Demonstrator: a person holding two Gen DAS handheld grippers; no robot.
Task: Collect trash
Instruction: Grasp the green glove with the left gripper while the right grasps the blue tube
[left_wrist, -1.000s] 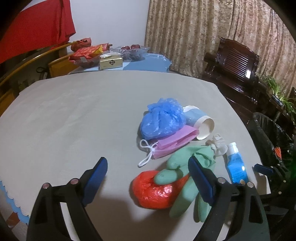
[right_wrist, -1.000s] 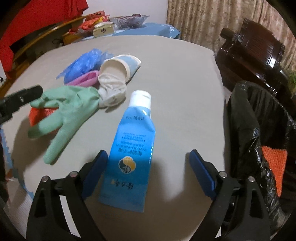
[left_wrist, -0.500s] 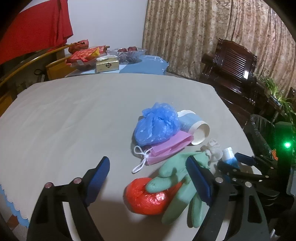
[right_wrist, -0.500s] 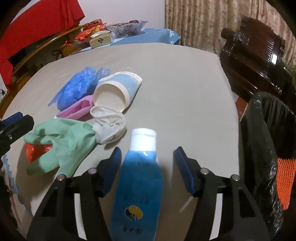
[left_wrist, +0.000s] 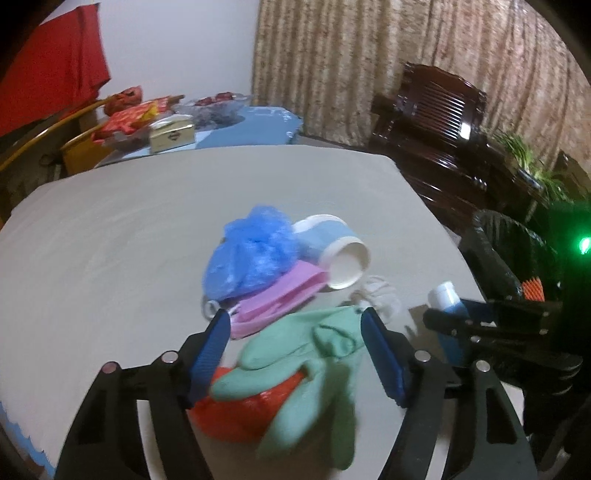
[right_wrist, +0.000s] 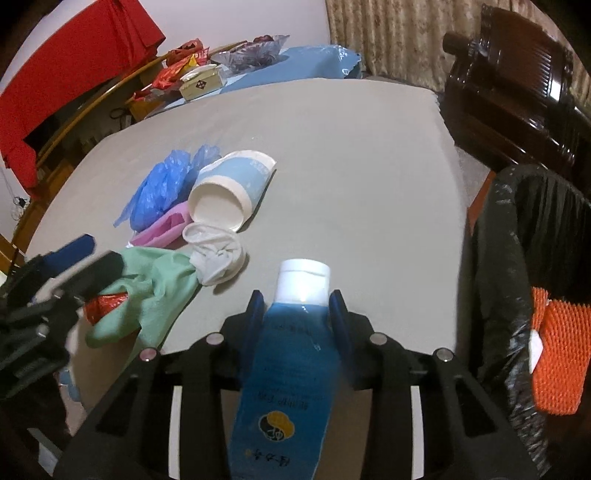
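The blue tube (right_wrist: 291, 362) lies at the table's (right_wrist: 351, 166) near right edge, just left of the black trash bag (right_wrist: 517, 236), clamped by the right gripper (right_wrist: 295, 314), whose jaws have just been closing. The left gripper (left_wrist: 295, 343), jaws closing yet open, straddles the green glove (left_wrist: 310, 369) draped over red plastic (left_wrist: 236, 417); the pads are not pressing it.

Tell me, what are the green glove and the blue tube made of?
The green glove looks like thin rubber: matte, floppy and wrinkled. The blue tube looks like glossy soft plastic with a hard white cap, judging by its shine. I can't be sure of either.
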